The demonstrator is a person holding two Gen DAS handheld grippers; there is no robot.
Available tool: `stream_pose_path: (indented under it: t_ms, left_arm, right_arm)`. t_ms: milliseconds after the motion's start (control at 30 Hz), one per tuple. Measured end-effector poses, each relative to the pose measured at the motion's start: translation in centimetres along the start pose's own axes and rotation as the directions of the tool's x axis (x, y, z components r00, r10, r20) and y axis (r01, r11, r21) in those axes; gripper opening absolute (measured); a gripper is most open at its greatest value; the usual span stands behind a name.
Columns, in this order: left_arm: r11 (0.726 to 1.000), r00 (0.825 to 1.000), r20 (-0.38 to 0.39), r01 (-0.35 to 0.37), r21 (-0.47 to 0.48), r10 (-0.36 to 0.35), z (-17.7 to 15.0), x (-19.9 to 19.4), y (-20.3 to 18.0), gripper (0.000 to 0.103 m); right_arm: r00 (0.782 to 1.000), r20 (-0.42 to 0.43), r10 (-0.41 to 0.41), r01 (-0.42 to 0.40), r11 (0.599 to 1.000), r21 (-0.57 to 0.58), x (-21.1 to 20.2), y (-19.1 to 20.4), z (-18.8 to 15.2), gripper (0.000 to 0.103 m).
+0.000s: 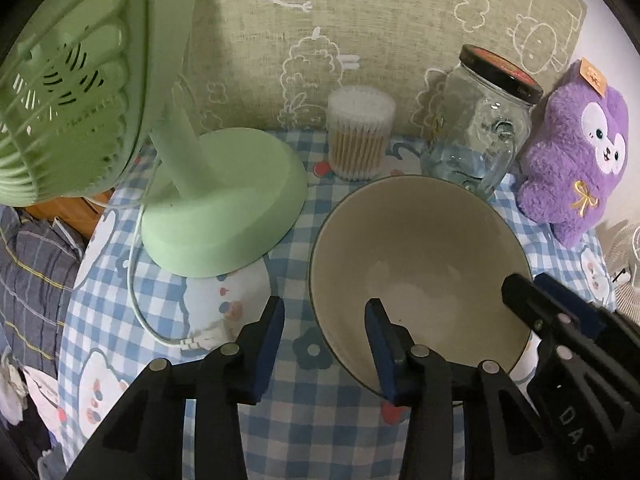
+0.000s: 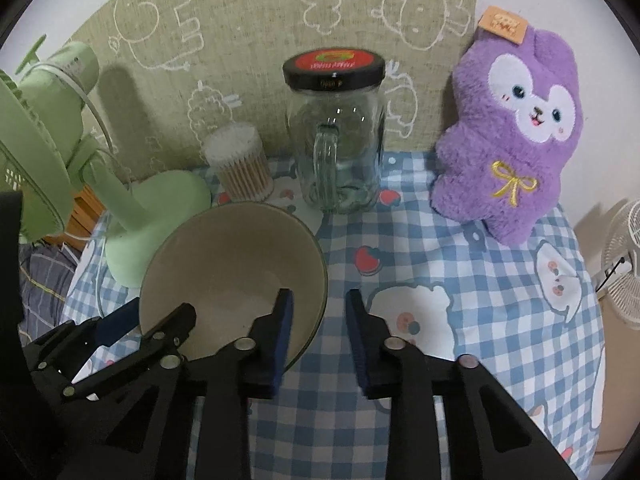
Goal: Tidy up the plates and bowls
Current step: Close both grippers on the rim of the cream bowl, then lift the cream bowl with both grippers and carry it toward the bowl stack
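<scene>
L gripper: jaws part-open, straddling bowl near-left rim, one finger inside, one outside; pads not visibly pressing.
R gripper: same on near-right rim, gap showing, no clamp seen.
Both equally near; rim runs between each pair.
Bowl: round, cream inside, dark rim, empty, upright, mid-table toward front edge of checked cloth, fan base just left.

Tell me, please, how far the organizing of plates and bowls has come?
Nothing looks done yet. In hand: the bowl sits on the checked cloth, with the left hand-held gripper and right hand-held gripper each straddling its rim, not yet pressing. Left: gripping and placing it. No plates are visible.
</scene>
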State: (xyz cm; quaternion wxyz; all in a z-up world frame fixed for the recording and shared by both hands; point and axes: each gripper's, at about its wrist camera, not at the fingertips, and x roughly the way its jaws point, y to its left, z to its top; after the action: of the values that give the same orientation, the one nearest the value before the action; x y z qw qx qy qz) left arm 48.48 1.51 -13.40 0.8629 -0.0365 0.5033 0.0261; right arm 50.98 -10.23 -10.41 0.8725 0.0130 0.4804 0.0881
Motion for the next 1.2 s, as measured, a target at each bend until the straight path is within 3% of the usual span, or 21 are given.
stream_pose_path:
  t_ms: [167, 467, 1200]
  left_arm:
    - [1.0, 1.0, 0.003, -0.003, 0.012, 0.003, -0.1, 0.4, -0.2, 0.032]
    - [1.0, 1.0, 0.019, -0.002, 0.018, 0.002, 0.6, 0.6, -0.4, 0.013]
    - [1.0, 1.0, 0.018, -0.006, 0.02, 0.005, -0.2, -1.3, -0.6, 0.01]
  right_arm:
    - [1.0, -0.001, -0.006, 0.006, 1.0, -0.005, 0.7, 0.1, -0.2, 0.016]
    - [1.0, 0.003, 0.01, -0.01, 1.0, 0.001, 1.1, -0.1, 0.1, 0.012]
    - [1.0, 0.003, 0.002, -0.002, 1.0, -0.006, -0.7, 0.2, -0.4, 0.012]
